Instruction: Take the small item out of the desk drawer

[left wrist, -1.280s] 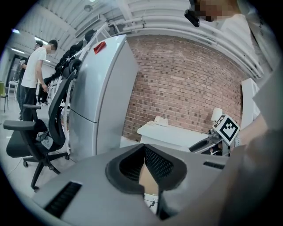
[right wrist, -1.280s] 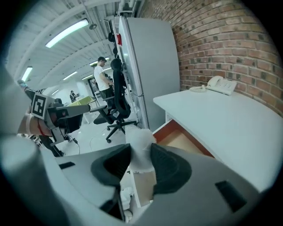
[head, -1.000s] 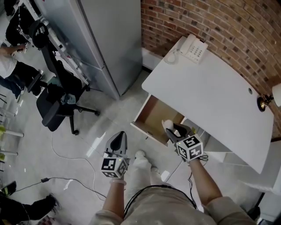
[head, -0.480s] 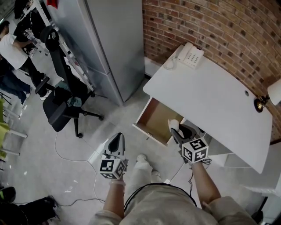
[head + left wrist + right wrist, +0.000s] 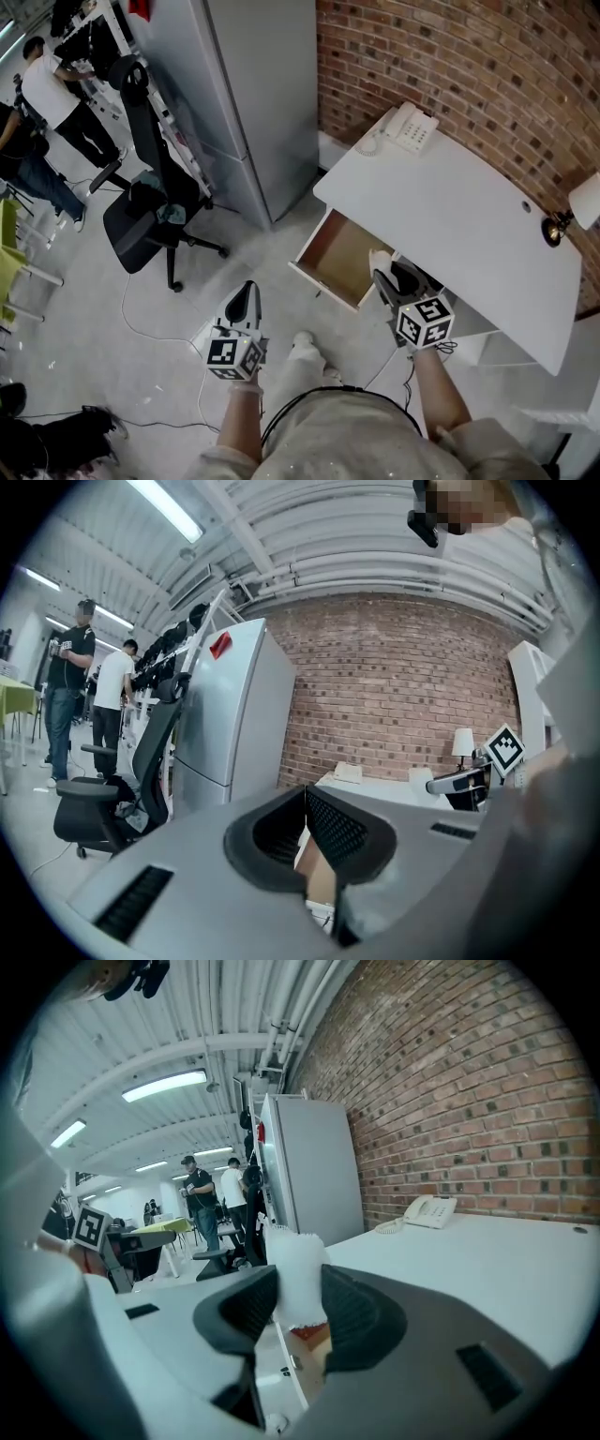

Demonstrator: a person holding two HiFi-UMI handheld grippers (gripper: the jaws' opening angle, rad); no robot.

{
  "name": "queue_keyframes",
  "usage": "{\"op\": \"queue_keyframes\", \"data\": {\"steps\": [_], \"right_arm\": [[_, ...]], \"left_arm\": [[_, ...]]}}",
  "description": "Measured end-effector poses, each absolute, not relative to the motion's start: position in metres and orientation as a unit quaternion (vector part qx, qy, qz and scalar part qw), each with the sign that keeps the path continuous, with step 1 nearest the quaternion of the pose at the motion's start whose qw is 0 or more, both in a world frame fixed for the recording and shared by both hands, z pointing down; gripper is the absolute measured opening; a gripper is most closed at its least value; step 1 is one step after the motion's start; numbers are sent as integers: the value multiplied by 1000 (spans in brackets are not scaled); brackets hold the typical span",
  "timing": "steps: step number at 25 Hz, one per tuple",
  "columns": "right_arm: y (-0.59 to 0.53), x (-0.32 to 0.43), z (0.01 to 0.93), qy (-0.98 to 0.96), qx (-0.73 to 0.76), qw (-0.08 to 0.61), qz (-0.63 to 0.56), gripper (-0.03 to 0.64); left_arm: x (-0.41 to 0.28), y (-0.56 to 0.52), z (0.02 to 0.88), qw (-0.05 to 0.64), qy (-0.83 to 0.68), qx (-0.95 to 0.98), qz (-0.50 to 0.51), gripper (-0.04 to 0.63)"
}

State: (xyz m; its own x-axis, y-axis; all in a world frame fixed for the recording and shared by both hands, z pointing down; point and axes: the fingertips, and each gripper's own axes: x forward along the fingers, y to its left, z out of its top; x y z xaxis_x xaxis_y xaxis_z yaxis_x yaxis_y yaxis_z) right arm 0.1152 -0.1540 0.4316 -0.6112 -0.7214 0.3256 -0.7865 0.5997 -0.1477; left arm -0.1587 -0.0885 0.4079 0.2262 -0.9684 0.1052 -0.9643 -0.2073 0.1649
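Observation:
The desk drawer (image 5: 339,253) stands pulled out from under the white desk (image 5: 450,202), its brown inside bare where it shows. My right gripper (image 5: 383,273) hangs over the drawer's right front corner, shut on a small white crumpled item (image 5: 379,261). In the right gripper view the white item (image 5: 297,1277) sticks up between the two dark pads (image 5: 361,1314). My left gripper (image 5: 246,292) hovers over the floor left of the drawer, with its jaws shut and nothing between them (image 5: 305,803).
A white telephone (image 5: 409,126) sits at the desk's far corner and a lamp (image 5: 564,219) at its right end, against a brick wall. A tall grey cabinet (image 5: 253,94) stands left of the desk, with a black office chair (image 5: 150,211) beyond. Cables lie on the floor; people stand far left.
The right gripper keeps its hold on the white item over the open drawer, drifting slightly right. The head view has shifted. The left gripper stays shut over the floor.

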Motion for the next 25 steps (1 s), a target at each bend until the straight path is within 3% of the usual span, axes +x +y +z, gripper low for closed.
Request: {"op": "queue_keyframes", "data": {"steps": [25], "right_arm": [[-123,115,392,-898,424,72,95,156]], "left_arm": [[-184,-47,367,55,-647,760,-36,6]]}}
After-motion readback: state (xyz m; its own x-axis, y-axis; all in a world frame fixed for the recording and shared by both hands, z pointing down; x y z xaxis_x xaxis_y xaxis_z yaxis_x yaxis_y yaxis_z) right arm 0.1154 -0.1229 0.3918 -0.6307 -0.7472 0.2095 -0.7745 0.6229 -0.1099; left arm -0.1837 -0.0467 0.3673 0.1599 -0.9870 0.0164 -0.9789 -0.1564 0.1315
